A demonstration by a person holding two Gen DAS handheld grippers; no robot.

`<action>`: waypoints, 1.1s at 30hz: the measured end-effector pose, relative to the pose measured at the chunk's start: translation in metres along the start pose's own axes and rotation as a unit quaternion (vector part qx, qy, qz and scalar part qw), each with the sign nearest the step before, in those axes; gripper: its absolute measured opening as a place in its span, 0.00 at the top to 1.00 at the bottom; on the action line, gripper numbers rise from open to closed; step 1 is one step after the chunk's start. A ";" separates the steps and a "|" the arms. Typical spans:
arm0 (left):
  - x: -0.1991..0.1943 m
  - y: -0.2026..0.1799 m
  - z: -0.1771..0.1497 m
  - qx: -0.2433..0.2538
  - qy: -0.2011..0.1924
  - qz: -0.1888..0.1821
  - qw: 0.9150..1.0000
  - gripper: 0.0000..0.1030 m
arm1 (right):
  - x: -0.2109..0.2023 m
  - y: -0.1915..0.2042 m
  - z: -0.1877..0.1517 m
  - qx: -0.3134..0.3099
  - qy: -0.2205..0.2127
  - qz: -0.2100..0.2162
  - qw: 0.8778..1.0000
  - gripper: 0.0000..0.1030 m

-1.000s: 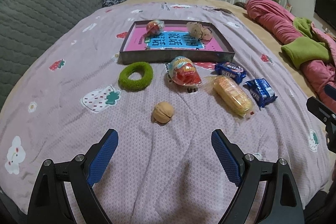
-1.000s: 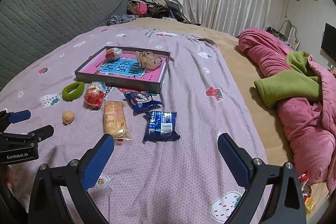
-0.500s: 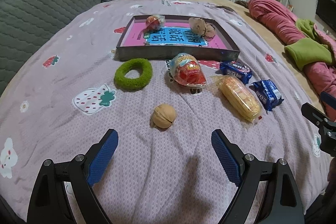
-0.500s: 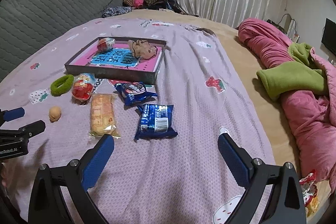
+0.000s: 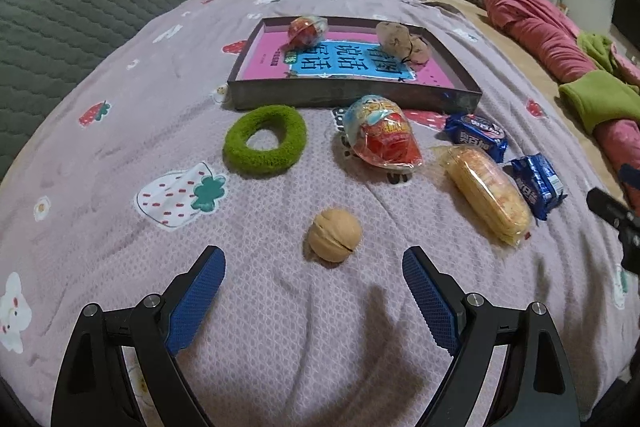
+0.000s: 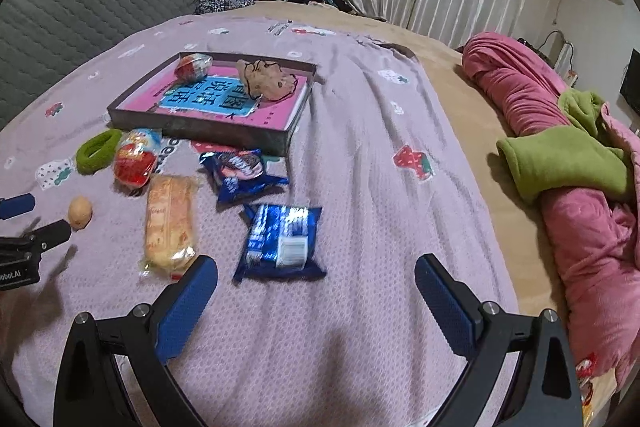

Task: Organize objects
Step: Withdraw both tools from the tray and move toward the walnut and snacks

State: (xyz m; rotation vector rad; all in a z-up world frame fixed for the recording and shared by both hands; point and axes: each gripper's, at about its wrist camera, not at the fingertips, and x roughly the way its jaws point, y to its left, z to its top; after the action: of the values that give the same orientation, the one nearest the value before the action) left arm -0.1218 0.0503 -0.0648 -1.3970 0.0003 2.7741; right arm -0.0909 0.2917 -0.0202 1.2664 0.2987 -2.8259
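left hand-held gripper (image 5: pixel 314 263) spread wide, empty, walnut (image 5: pixel 335 235) on bed just ahead | right hand-held gripper (image 6: pixel 316 275) spread wide, empty, blue snack pack (image 6: pixel 282 242) just ahead | tray (image 5: pixel 352 98) holds 2 items, possibly toys

Big Chinese characters 看图说话 sit on the blue panel of the pink book (image 5: pixel 352 65) in the tray (image 5: pixel 356 99); "bot.AI" shows on the left gripper (image 6: pixel 16 227).
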 end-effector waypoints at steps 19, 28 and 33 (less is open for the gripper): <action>0.027 -0.008 0.002 0.005 0.008 0.004 1.000 0.12 | 0.050 -0.005 0.002 0.028 0.030 0.011 0.999 0.03; 0.040 -0.005 0.002 -0.003 0.015 0.003 1.000 0.12 | 0.069 -0.005 -0.003 0.050 0.042 0.037 0.997 0.03; 0.041 -0.004 0.002 -0.003 0.010 0.007 1.000 0.12 | 0.072 0.004 -0.005 0.030 0.041 0.018 0.999 0.04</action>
State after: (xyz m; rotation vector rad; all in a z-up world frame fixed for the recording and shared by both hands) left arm -0.1473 0.0553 -0.0966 -1.4311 0.0024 2.7730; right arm -0.1348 0.2924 -0.0774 1.3878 0.1930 -2.7783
